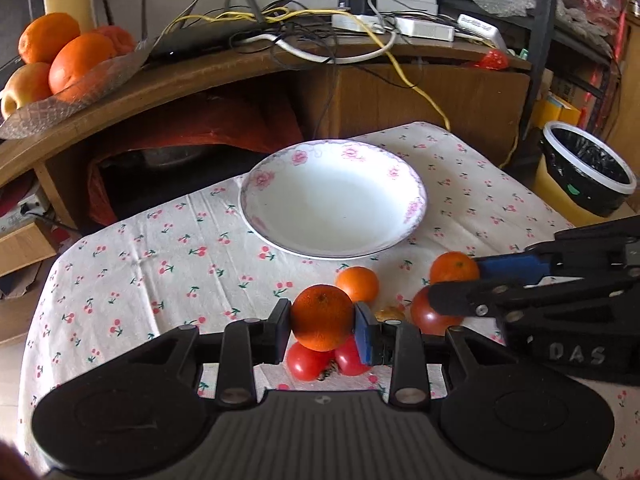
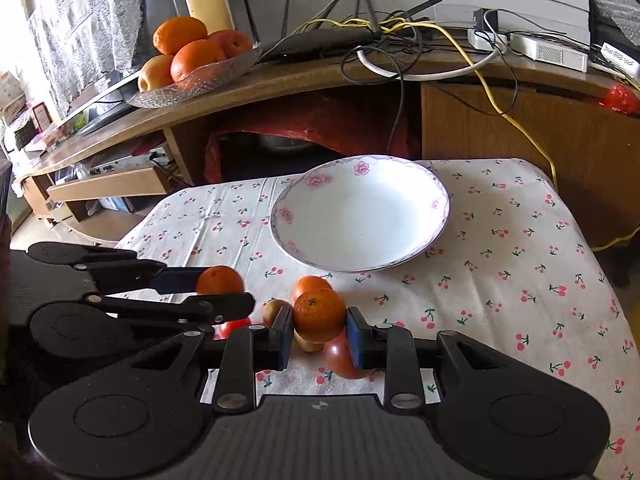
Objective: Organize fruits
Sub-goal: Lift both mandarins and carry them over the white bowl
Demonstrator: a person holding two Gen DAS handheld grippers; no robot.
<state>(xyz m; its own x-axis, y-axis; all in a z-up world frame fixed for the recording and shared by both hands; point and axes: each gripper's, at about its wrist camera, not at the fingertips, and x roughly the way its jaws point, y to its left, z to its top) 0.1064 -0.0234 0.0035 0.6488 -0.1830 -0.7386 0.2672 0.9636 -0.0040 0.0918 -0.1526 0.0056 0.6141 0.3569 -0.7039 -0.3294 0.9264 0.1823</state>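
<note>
Left gripper (image 1: 322, 326): jaws clamped on an orange (image 1: 322, 317), held clear above two small red tomatoes (image 1: 307, 361) on the cherry-print cloth (image 1: 160, 264) that covers the tabletop. Right gripper (image 2: 319, 330): jaws likewise clamped on a second orange (image 2: 319, 314), lifted over a large red tomato (image 2: 340, 356) and a brownish fruit (image 2: 306, 343), possibly a kiwi, partly hidden. In the left wrist view the right gripper comes in from the right edge with its orange (image 1: 454, 267) between the blue-padded fingers (image 1: 508, 266). In the right wrist view the left gripper enters from the left with its orange (image 2: 220, 280). A third, loose orange (image 1: 357, 284) sits on the cloth between the two grippers, near the tomatoes. White bowl (image 1: 334, 198) with pink floral rim stands farther back at mid-cloth, nothing in it, well apart from the fruit cluster. Behind: a wooden desk (image 1: 200, 76) carrying tangled cables (image 1: 320, 20) and a glass dish (image 1: 80, 92) heaped with oranges and an apple. A lined bin (image 1: 588, 172) stands on the floor to the right.
</note>
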